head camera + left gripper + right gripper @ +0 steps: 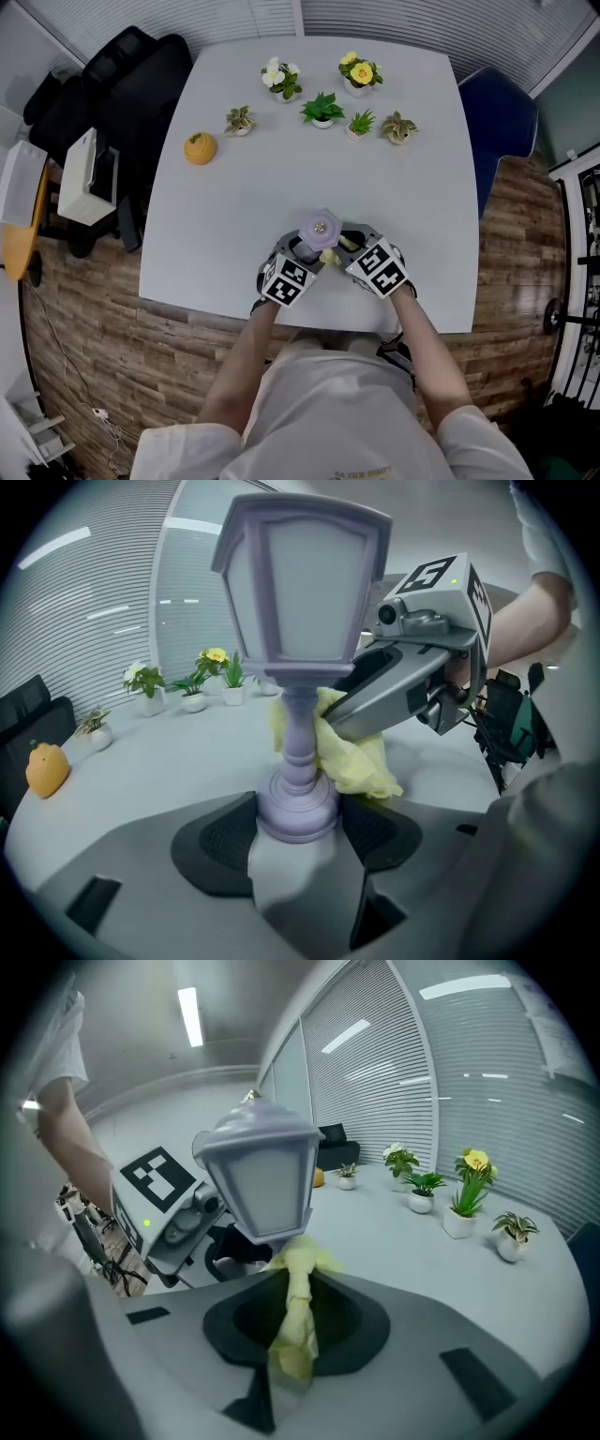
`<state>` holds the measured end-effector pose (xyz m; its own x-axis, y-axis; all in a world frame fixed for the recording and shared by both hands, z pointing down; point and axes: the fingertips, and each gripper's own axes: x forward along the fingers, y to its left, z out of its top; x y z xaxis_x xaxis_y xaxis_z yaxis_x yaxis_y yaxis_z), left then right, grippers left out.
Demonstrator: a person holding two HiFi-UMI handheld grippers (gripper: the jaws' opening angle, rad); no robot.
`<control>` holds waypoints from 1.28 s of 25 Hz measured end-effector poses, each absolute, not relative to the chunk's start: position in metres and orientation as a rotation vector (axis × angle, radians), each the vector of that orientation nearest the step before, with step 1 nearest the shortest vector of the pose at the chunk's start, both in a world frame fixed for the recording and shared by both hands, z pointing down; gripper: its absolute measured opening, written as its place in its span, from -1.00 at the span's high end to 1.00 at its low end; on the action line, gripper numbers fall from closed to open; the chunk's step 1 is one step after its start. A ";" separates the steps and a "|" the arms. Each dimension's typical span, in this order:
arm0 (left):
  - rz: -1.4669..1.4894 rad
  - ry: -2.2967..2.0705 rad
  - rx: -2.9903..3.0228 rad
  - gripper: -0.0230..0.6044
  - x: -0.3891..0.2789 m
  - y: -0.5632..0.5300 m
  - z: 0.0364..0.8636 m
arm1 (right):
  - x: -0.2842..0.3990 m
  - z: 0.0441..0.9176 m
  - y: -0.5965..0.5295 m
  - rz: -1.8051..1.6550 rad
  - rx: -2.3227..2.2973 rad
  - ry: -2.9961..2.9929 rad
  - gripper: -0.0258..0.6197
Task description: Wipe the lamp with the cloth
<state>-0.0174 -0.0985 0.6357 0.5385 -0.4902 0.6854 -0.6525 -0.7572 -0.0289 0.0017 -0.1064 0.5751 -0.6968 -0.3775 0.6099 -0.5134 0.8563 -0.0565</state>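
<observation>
A small lilac lantern-shaped lamp (298,602) stands upright on the white table (281,216), seen from above as a round lilac top (320,227). My left gripper (298,841) is shut on the lamp's round base (296,806). My right gripper (292,1330) is shut on a yellow cloth (295,1307), which is pressed against the lamp's stem under the lamp head (258,1171). From the left gripper view the cloth (352,752) bunches beside the stem, with the right gripper (349,703) right behind it. In the head view both grippers (298,255) (345,246) meet at the table's near edge.
Several small potted plants (322,109) line the table's far side, with an orange pumpkin-like ornament (200,148) at the far left. A black chair (122,84) stands left of the table and a blue chair (497,117) at the right. Window blinds run behind.
</observation>
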 end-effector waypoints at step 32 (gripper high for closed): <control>1.027 -0.964 2.553 0.01 -0.017 -0.099 0.635 | 0.011 0.620 -0.142 0.306 0.589 -2.262 0.73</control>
